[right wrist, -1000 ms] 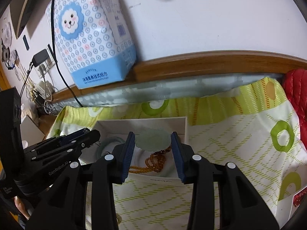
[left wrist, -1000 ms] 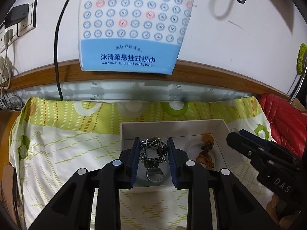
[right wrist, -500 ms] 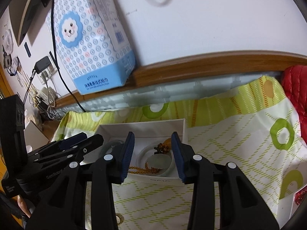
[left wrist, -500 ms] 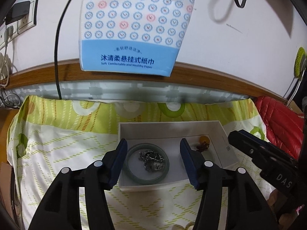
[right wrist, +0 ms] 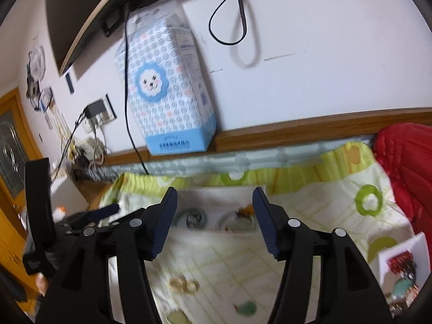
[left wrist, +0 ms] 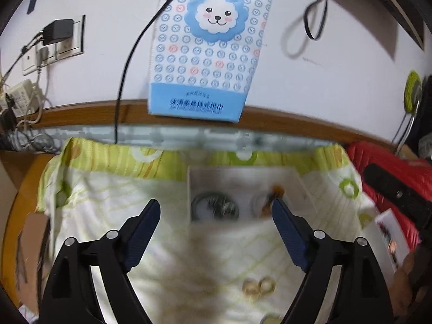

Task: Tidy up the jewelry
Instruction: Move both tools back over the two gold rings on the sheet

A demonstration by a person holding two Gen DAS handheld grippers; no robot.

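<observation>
White box (left wrist: 243, 174) on the patterned cloth (left wrist: 108, 189), jewelry inside.
Holding, left to right, a green bangle (left wrist: 214, 210) ringed around dark metal pieces, then a pale bangle (left wrist: 259, 203) with amber beads (left wrist: 275, 191). Left tongs (left wrist: 216, 216) and right tongs (right wrist: 214, 216) both spread, just opened wider, empty. Gold rings (left wrist: 257, 287) loose on cloth nearer.

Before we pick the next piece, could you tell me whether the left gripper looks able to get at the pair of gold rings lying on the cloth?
Probably yes: the gold rings lie uncovered on the cloth, with the left gripper open-jawed and empty above.
</observation>
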